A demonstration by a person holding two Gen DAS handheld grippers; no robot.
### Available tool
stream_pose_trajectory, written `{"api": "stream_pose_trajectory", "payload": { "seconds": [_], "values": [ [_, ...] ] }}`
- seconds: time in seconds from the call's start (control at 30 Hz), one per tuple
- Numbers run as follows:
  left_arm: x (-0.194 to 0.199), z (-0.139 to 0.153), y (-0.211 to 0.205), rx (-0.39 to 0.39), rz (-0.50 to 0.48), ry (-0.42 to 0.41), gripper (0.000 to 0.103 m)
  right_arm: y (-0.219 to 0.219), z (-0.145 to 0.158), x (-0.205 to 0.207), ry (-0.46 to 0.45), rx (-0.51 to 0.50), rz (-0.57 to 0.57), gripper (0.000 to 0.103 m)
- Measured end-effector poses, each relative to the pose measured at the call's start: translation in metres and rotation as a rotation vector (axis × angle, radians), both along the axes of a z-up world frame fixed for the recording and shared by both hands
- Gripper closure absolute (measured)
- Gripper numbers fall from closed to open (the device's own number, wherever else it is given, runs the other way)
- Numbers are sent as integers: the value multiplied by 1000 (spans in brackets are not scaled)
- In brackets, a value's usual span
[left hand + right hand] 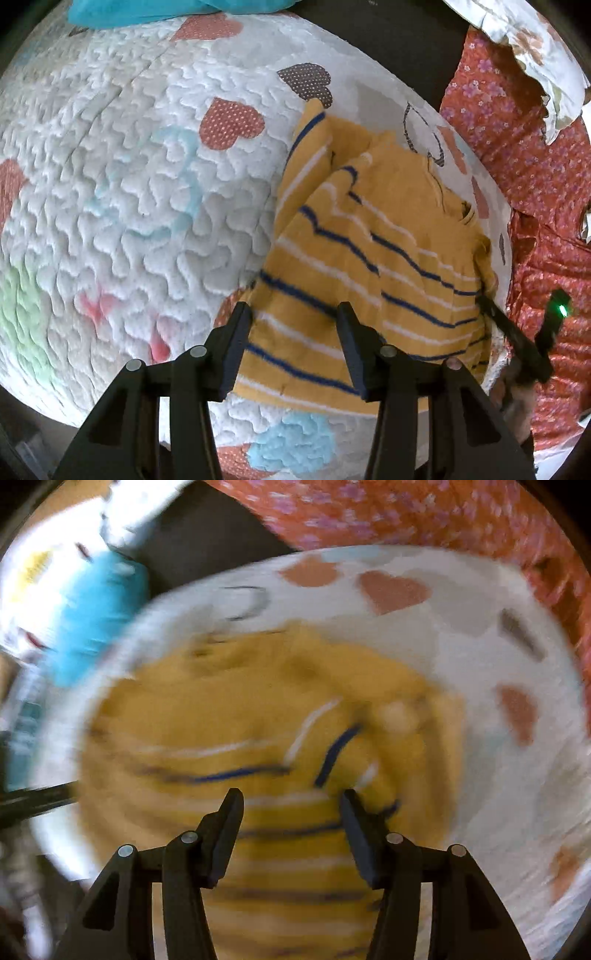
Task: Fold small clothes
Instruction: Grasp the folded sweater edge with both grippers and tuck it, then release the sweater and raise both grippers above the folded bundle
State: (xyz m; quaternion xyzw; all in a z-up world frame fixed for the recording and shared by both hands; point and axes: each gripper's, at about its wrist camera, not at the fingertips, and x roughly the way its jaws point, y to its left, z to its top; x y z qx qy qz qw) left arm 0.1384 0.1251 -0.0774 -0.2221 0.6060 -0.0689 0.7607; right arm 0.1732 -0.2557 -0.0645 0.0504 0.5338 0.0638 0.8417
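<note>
Black plastic fingers of the left gripper (293,314) are held apart above the near edge of a mustard-yellow striped garment (369,251); nothing is clamped between them, and whether the tips touch the cloth cannot be told. The garment is spread ahead and to the right of this gripper, with one layer folded over another, and is crossed by navy and white stripes. It is laid on a white quilted cover with hearts (129,184), which stretches far to the left of the gripper. Beyond the cover's far edge a turquoise cloth (147,13) is seen, and to the right an orange-red floral fabric (535,184) is draped.

The right gripper (291,797) is also held with its fingers apart, nothing pinched between them, over the same garment (240,701), which fills the blurred view just ahead of the tips. The heart-printed cover (480,657) is seen to the right, the turquoise cloth (96,616) far to the left. No container is shown.
</note>
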Motion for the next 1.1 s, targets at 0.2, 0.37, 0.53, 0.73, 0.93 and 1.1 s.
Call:
{"api": "stream_pose_trajectory", "payload": {
  "seconds": [0.2,0.37,0.53,0.73,0.93,1.1],
  "values": [
    [-4,8,14,2,11,-27,54,-75,20,8,-61,-54,-318,29],
    [-12,-8,29,-40,41,2,53,-102,24,-49,-55,29,-352,27],
    [-25,-25,26,-112,13,15,42,-115,6,-116,8,270,-369,26],
    [-18,-34,10,-133,49,24,27,-85,-31,-140,80,442,-371,24],
    [-12,-26,-3,-102,39,80,88,-80,-42,-111,66,550,-511,69],
    [-27,4,3,-121,17,42,88,-90,-30,-117,83,683,-515,90]
  ]
}}
